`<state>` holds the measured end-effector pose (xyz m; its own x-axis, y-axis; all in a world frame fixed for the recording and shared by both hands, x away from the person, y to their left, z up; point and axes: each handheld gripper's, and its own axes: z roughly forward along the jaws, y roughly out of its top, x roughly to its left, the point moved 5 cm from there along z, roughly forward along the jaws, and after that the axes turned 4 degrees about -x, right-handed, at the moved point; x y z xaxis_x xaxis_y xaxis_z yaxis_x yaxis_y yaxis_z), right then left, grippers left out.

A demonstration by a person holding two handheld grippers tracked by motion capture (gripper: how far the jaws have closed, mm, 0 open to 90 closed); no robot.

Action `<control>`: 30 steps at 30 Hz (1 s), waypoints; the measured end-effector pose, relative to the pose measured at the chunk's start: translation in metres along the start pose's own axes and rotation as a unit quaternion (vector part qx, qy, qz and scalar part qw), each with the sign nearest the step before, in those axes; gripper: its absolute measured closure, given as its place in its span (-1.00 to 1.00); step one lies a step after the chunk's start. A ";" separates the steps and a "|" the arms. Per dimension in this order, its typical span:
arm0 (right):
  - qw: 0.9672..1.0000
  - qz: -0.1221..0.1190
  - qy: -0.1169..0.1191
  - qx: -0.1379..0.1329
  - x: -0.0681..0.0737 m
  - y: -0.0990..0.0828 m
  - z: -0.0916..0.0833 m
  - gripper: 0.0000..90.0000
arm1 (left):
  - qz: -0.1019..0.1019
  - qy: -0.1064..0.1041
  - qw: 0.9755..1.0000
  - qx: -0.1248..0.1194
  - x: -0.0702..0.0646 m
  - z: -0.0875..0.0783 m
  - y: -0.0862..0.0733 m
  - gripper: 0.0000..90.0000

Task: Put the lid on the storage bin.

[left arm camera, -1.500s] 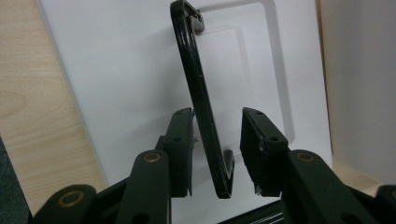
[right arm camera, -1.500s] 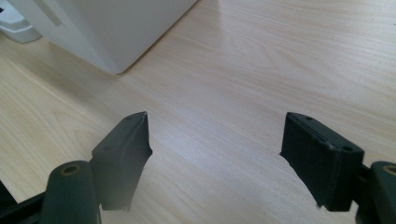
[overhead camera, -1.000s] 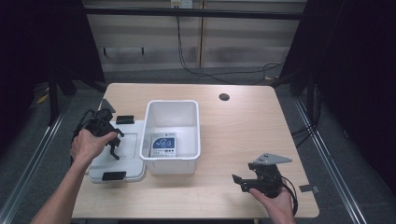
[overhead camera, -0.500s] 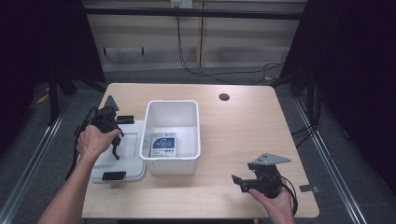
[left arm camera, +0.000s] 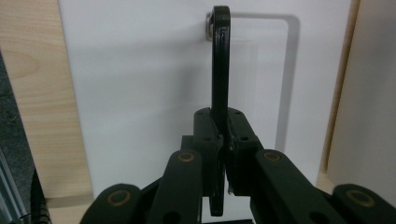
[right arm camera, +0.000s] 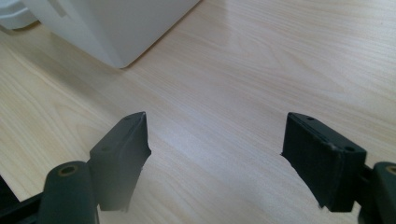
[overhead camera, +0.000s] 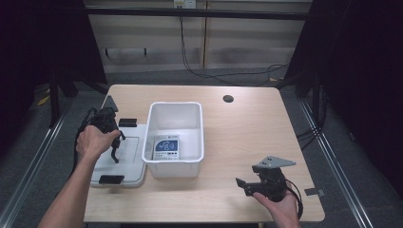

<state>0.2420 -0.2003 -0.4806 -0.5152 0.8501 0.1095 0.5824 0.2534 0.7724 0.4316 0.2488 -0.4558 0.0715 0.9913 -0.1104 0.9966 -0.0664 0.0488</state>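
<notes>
A flat white lid (overhead camera: 124, 159) with black clips is laid on the table (overhead camera: 247, 123) near its left edge, just beside an open white bin (overhead camera: 175, 137) in which a printed card (overhead camera: 167, 146) is seen. A thin black handle (left arm camera: 220, 60) standing up from the lid is clamped between the closed jaws of the left gripper (overhead camera: 113, 145). The right gripper (overhead camera: 243, 185) is held low near the front right corner, its jaws spread wide over bare wood.

The high view looks forward-down over the whole table (overhead camera: 247, 123); both gripper views look down close, sharing its wood.
</notes>
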 end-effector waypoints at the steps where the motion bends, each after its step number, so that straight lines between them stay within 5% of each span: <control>1: 1.000 0.001 -0.001 0.001 0.000 0.000 0.000 -0.51 | -0.006 0.000 1.000 -0.005 0.002 -0.003 0.001 0.89; 21: 1.000 0.001 0.000 0.007 -0.001 -0.001 0.001 -0.52 | -0.009 -0.021 0.999 -0.025 0.017 -0.035 0.002 0.89; 30: 1.000 0.003 0.000 0.007 0.000 -0.001 0.001 -0.52 | 0.009 -0.036 0.999 -0.035 0.025 -0.052 0.005 0.89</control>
<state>0.2423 -0.2004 -0.4824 -0.5123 0.8513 0.1136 0.5942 0.2558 0.7625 0.4361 0.2789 -0.4064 0.0952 0.9792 -0.1791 0.9899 -0.0741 0.1210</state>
